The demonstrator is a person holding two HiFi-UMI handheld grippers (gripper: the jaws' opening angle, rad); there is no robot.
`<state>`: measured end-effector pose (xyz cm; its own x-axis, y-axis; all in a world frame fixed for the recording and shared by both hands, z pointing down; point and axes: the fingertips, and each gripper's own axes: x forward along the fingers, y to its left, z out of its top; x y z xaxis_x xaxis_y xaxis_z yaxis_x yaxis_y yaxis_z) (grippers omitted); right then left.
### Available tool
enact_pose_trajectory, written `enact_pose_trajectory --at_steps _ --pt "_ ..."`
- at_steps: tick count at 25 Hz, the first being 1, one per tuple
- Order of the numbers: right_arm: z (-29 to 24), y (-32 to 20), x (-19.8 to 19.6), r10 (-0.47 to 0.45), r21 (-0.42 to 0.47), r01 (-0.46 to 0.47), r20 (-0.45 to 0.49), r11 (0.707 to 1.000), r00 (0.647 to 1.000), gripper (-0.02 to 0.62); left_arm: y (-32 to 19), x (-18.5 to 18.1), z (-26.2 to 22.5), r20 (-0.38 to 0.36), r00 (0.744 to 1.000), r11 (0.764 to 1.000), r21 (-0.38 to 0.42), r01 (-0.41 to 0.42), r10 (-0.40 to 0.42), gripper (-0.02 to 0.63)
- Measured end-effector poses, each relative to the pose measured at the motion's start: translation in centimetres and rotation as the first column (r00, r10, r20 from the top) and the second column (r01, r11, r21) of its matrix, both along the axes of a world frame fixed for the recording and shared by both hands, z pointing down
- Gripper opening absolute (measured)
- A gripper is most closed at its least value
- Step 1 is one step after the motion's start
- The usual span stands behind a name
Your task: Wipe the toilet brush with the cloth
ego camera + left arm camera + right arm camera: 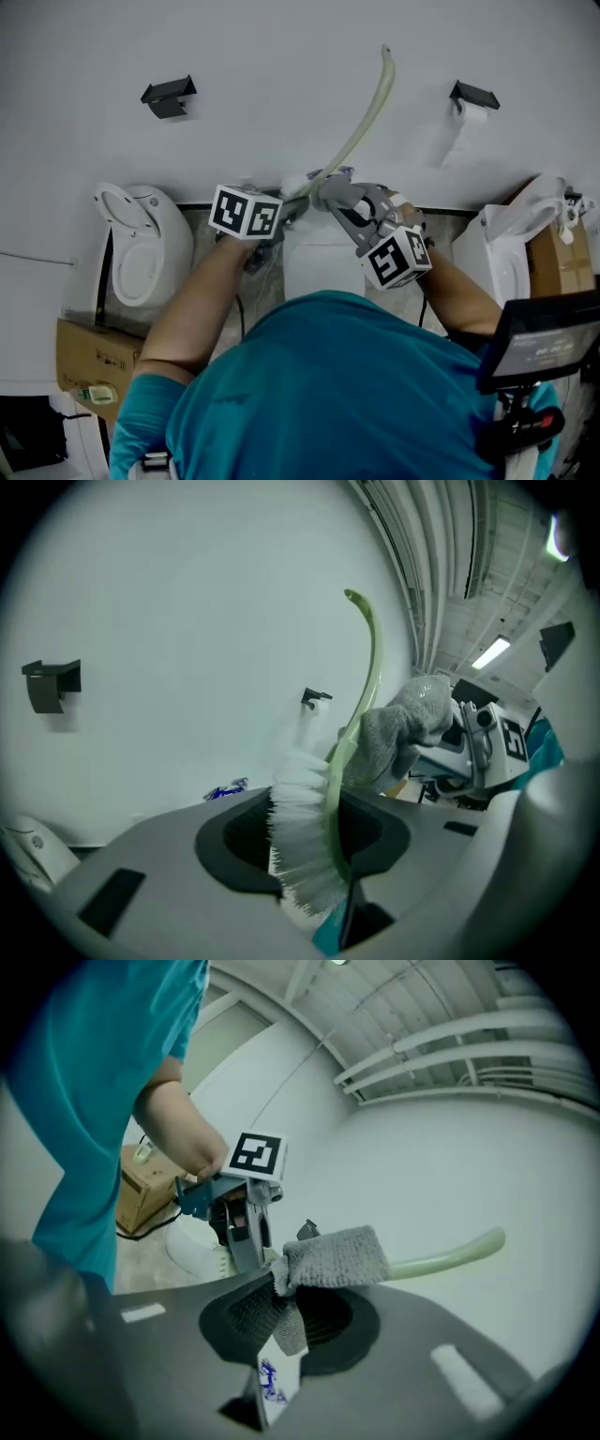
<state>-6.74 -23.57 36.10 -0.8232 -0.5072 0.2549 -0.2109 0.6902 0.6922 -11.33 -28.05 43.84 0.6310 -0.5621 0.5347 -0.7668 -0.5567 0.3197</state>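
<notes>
The toilet brush has a pale green curved handle [367, 114] and white bristles [302, 832]. My left gripper [309, 860] is shut on the brush at its bristle end, and the handle rises up and away from it against the white wall. A grey cloth [335, 1257] is folded around the handle [450, 1255] just beyond the bristles, with my right gripper [281, 1312] shut on it. In the head view both grippers meet in front of the person's chest: the left gripper [286, 199] on the left, the right gripper [330, 195] with the cloth [339, 194] on the right.
Three white toilets stand along the wall: one at left [141, 248], one at centre [323, 267] below the grippers, one at right [506, 246]. Black wall brackets [169, 96] hang above, the right one with toilet paper [466, 131]. Cardboard boxes [94, 361] sit on the floor.
</notes>
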Motion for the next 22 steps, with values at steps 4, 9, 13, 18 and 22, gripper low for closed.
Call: enact_pose_trajectory --at_steps 4,9,13,18,22 --pt "0.5 1.9 -0.9 -0.012 0.142 0.024 -0.087 0.99 0.996 0.034 2.0 1.7 -1.0 -0.044 0.998 0.998 -0.011 -0.056 0.055 0.161" --pt "1.2 2.7 -0.5 -0.001 0.234 0.036 -0.146 0.971 0.989 0.035 3.6 2.7 -1.0 -0.061 0.992 0.993 -0.036 -0.111 0.109 0.161" --pt "1.3 2.7 -0.1 0.015 0.263 0.028 -0.159 0.964 0.987 0.035 3.6 2.8 -1.2 -0.031 0.99 0.991 -0.023 -0.135 0.134 0.161" --pt "1.0 2.4 0.5 0.038 0.29 0.011 -0.162 0.957 0.986 0.035 3.2 2.8 -1.3 -0.004 0.99 0.99 -0.002 -0.139 0.139 0.161" --pt "0.6 2.2 0.9 0.055 0.306 -0.004 -0.159 0.952 0.986 0.035 3.3 2.8 -1.3 -0.004 0.989 0.989 -0.001 -0.149 0.149 0.161"
